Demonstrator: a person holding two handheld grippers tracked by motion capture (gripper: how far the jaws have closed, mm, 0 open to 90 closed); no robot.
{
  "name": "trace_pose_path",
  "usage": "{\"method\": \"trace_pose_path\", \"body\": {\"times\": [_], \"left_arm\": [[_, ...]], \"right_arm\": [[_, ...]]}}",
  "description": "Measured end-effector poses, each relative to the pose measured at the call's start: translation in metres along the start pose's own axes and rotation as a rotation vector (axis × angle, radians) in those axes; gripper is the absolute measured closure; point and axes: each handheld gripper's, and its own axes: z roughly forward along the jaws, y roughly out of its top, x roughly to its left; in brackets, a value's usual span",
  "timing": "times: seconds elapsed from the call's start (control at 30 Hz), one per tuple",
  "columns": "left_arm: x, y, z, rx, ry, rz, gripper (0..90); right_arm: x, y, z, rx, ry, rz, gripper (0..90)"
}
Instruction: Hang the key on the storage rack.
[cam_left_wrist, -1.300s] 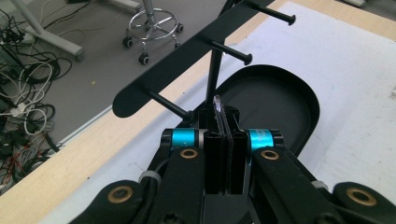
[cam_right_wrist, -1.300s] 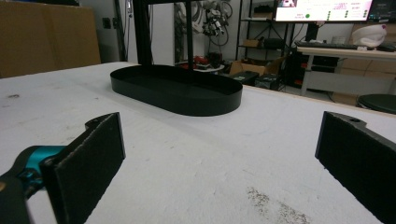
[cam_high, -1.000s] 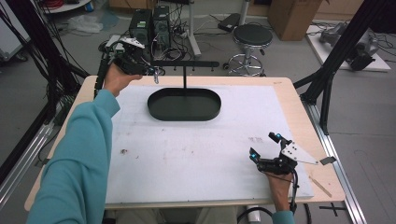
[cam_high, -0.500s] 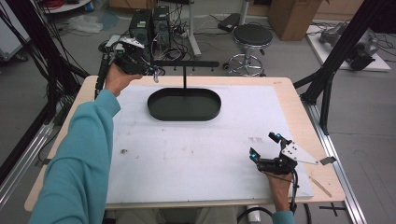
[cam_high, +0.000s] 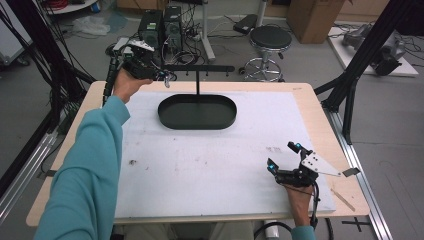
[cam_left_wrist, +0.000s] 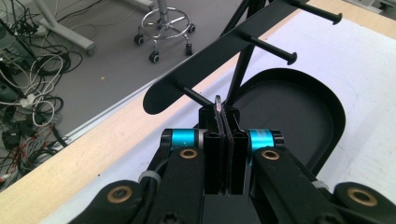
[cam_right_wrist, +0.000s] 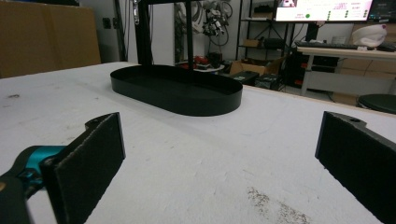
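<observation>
A black oval tray (cam_high: 197, 125) lies at the far middle of the white mat, with a post that carries a black bar with pegs (cam_high: 200, 68) above it. My left gripper (cam_high: 167, 77) is raised at the bar's left end. In the left gripper view it (cam_left_wrist: 219, 110) is shut on a thin metal piece (cam_left_wrist: 217, 99), which sticks up edge-on right at the leftmost peg (cam_left_wrist: 190, 93). My right gripper (cam_high: 282, 156) rests low on the mat at the near right. Its pads (cam_right_wrist: 88, 163) stand wide open with nothing between them, facing the tray (cam_right_wrist: 187, 100).
The white mat (cam_high: 210, 165) covers most of the wooden table (cam_high: 310, 100) and has a few dirt marks. A thin wooden stick (cam_high: 342, 199) lies near the right edge. Behind the table are a stool (cam_high: 270, 40), computer cases (cam_high: 162, 25) and cables. Black frame posts (cam_high: 360, 65) stand at both sides.
</observation>
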Motion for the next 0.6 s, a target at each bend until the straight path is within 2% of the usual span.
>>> {"method": "trace_pose_path", "body": {"times": [0.13,0.2,0.27,0.33,0.47,0.5,0.53,0.57,0.6], "left_arm": [[0.001,0.000,0.000,0.002,0.007,-0.005,87.3],[0.003,-0.001,-0.001,0.007,0.021,-0.014,83.8],[0.005,-0.002,-0.004,0.001,0.033,-0.029,76.6],[0.006,-0.002,-0.007,-0.012,0.038,-0.032,74.8],[0.008,-0.004,-0.011,-0.050,0.053,-0.028,58.3],[0.009,-0.006,-0.014,-0.095,0.071,-0.025,52.0],[0.009,-0.006,-0.014,-0.095,0.071,-0.025,45.2],[0.009,-0.010,-0.017,-0.131,0.093,-0.016,37.7],[0.009,-0.011,-0.020,-0.133,0.112,-0.014,30.5]], "right_arm": [[0.000,0.000,0.000,0.000,-0.001,0.000,0.7],[0.001,0.000,0.000,0.006,0.003,0.009,0.8],[0.001,0.000,0.000,0.005,0.003,0.005,0.7],[0.000,0.000,0.000,0.005,0.003,0.005,0.7],[0.001,0.000,0.000,0.007,0.003,0.008,0.7],[0.001,0.000,0.000,0.006,0.003,0.009,0.7],[0.001,0.000,0.000,0.006,0.003,0.009,0.7],[0.001,0.000,0.000,0.007,0.003,0.009,0.7],[0.001,0.000,0.000,0.008,0.004,0.008,0.8]]}}
